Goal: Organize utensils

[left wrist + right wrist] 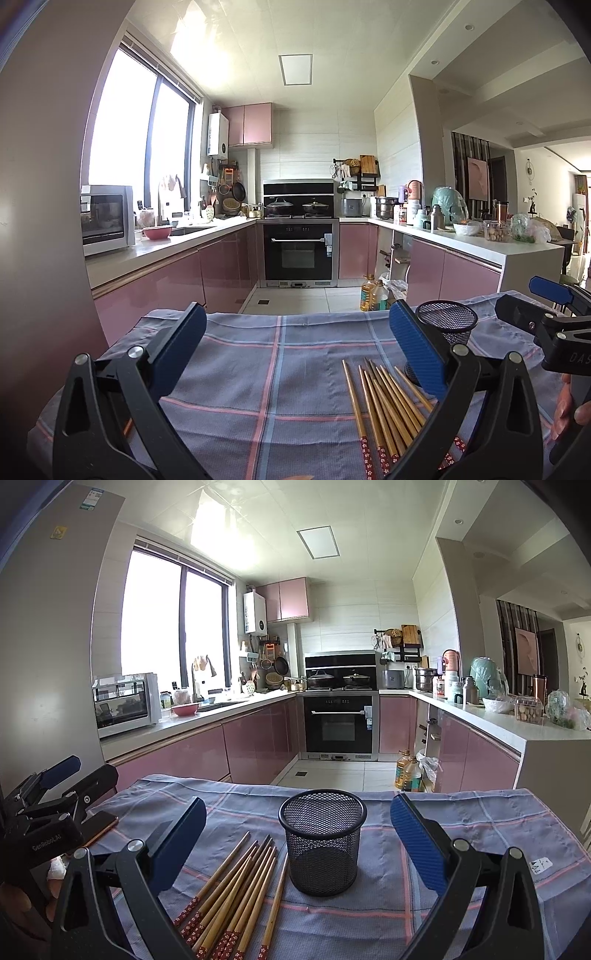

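Observation:
Several wooden chopsticks (236, 886) with red patterned ends lie side by side on a blue-grey checked cloth (369, 915). An upright black mesh cup (322, 843) stands just right of them, and nothing shows inside it. My right gripper (298, 834) is open, its blue pads either side of the cup and held back from it. My left gripper (298, 343) is open over bare cloth, with the chopsticks (384, 406) and the mesh cup (446, 325) behind its right finger. The right gripper (550, 306) shows at the right edge of the left wrist view, and the left gripper (55, 786) at the left edge of the right wrist view.
A phone (101, 825) lies on the cloth at the left, under the left gripper. A small white label (541, 864) sits on the cloth at the right. Beyond the table's far edge are a tiled floor, pink cabinets, an oven (338, 723) and oil bottles (408, 771).

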